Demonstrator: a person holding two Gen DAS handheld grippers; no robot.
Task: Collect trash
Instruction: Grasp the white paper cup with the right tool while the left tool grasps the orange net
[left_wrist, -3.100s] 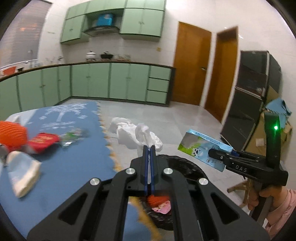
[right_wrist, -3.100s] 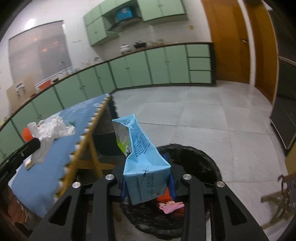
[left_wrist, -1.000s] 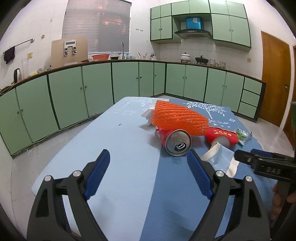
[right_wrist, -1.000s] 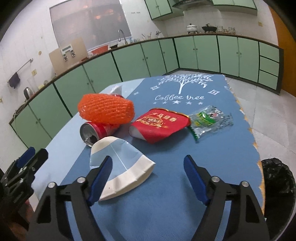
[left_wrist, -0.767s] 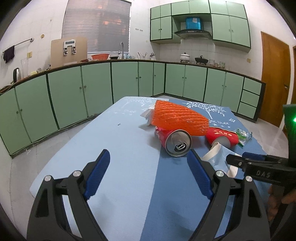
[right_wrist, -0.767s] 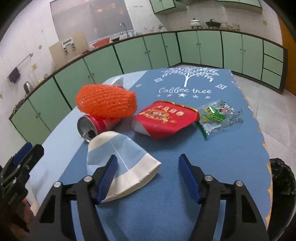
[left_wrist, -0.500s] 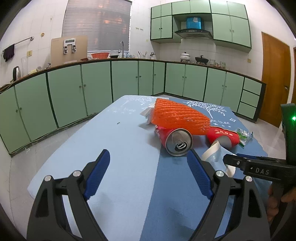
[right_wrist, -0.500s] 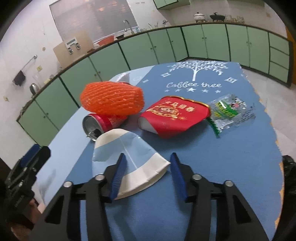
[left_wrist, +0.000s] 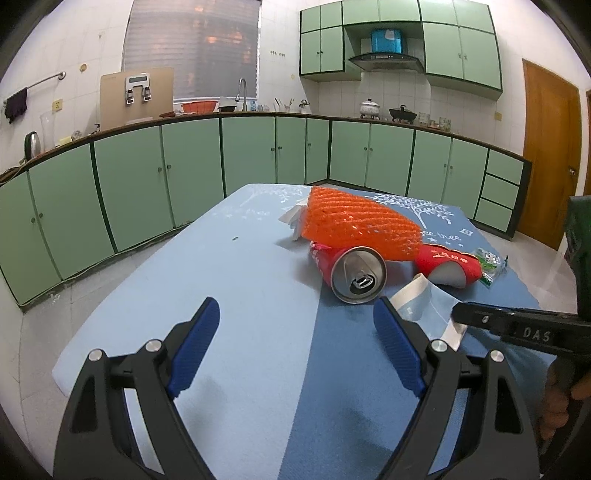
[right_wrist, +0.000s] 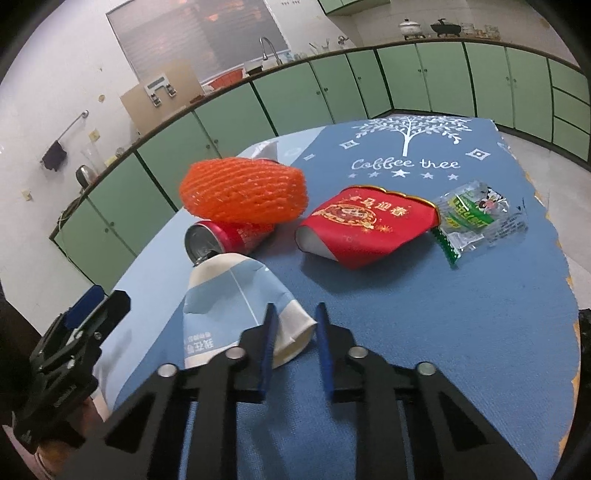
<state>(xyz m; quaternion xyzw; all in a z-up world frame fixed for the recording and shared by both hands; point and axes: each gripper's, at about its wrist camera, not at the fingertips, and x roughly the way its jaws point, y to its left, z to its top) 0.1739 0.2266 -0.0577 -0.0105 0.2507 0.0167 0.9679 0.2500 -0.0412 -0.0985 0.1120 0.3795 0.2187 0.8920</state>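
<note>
Trash lies on a blue tablecloth (right_wrist: 461, 332): a crushed blue-and-white paper cup (right_wrist: 236, 299), a red soda can (right_wrist: 225, 236), an orange foam net (right_wrist: 243, 194), a red paper cup (right_wrist: 365, 225) and a clear green wrapper (right_wrist: 476, 218). My right gripper (right_wrist: 293, 343) is narrowly open, its jaws around the rim of the crushed blue-and-white cup. My left gripper (left_wrist: 295, 343) is wide open and empty, above the table in front of the can (left_wrist: 356, 273); the net (left_wrist: 354, 225) and the crushed cup (left_wrist: 424, 306) also show there.
A black trash bag (right_wrist: 584, 332) sits past the table's right edge. Green kitchen cabinets (left_wrist: 258, 151) line the walls, and a wooden door (left_wrist: 550, 158) is at the right.
My right gripper has moved in onto the crushed blue-and-white cup and its jaws have narrowed around the rim. The left gripper has stayed open and almost still.
</note>
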